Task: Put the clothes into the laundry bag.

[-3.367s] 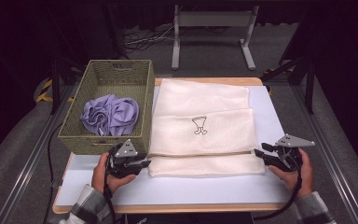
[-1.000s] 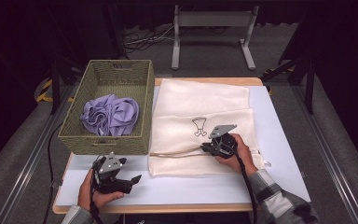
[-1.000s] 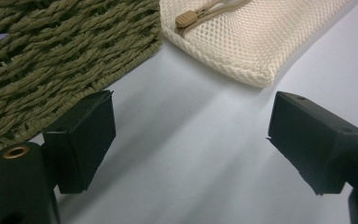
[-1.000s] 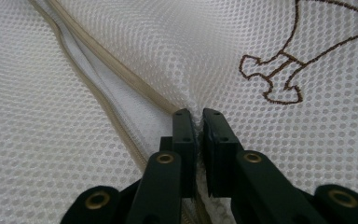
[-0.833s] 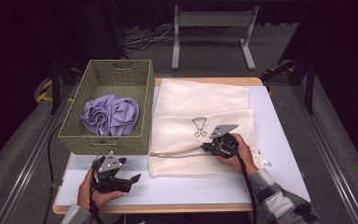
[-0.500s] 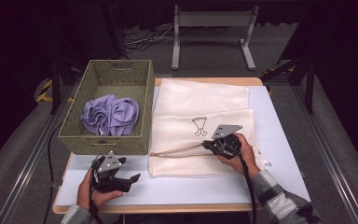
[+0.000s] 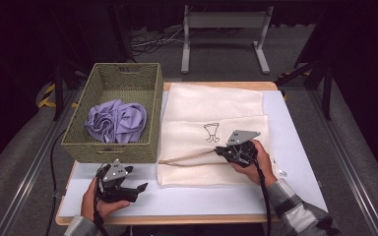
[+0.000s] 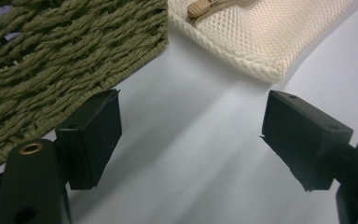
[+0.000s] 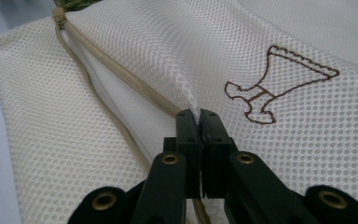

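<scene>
A cream mesh bag (image 7: pixel 197 172) (image 9: pixel 98 42) with a brown emblem (image 7: pixel 211 132) (image 9: pixel 279 84) lies flat on the white table. My right gripper (image 7: pixel 219 150) (image 9: pixel 198 114) is shut on a pinch of the bag's upper mesh layer, holding it slightly raised beside a tan cord (image 7: pixel 187 157) (image 9: pixel 116 70). Near the table's front left, my left gripper (image 7: pixel 139 189) (image 8: pixel 191 126) stands open over bare table, with nothing between its jaws. The bag's near corner (image 8: pixel 265 56) lies ahead of it.
A woven olive basket (image 7: pixel 108 150) (image 8: pixel 51 56) holding a crumpled purple cloth (image 7: pixel 115 120) stands at the table's left. More cream fabric (image 7: pixel 211 98) extends behind the bag. A metal stand (image 7: pixel 224 22) is on the floor beyond the table.
The left gripper drew back from the bag's front left corner to the table's front left. The right gripper moved in to the bag's middle, then shifted slightly right and up, raising the pinched mesh.
</scene>
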A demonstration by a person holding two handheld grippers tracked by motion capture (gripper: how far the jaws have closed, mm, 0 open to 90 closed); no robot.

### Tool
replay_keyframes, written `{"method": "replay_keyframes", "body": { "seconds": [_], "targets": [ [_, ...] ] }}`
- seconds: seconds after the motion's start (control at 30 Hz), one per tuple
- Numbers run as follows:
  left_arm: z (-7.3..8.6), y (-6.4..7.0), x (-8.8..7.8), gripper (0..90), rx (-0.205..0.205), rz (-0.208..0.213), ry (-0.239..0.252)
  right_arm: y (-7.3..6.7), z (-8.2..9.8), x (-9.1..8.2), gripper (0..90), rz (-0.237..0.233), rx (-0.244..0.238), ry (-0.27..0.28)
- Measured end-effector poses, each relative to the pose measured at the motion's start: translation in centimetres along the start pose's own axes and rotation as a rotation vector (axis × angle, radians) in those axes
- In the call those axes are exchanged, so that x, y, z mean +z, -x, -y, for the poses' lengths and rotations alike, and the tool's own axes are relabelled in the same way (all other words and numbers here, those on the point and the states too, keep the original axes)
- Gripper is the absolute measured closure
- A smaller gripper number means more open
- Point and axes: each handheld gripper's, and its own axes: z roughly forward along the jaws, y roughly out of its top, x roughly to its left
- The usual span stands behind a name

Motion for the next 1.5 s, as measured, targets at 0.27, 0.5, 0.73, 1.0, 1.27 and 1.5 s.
{"method": "replay_keyframes", "body": {
  "seconds": [0.27,0.5,0.73,1.0,1.27,1.5],
  "targets": [
    [-0.3,0.1,-0.9,22.5,0.009,-0.003,0.037,0.0,-0.5,-0.7,87.9,0.004,-0.003,0.028],
    [-0.9,0.0,-1.7,22.7,0.01,-0.007,0.074,-0.4,-1.7,-1.8,87.9,0.015,-0.027,0.063],
    [-1.7,0.0,-2.9,22.5,0.032,-0.027,0.113,-0.7,-2.6,-2.4,87.9,0.029,-0.039,0.086],
    [-2.9,-0.3,-4.5,21.0,0.055,-0.056,0.156,-1.1,-3.5,-2.7,87.9,0.027,-0.04,0.113],
    [-5.6,-1.2,-6.5,19.5,0.093,-0.084,0.183,-1.3,-3.6,-2.4,87.9,0.006,-0.049,0.097],
    [-8.9,-3.8,-6.3,16.6,0.115,-0.123,0.126,-1.4,-3.6,-2.4,87.9,-0.002,-0.049,0.09]
  ]
}}
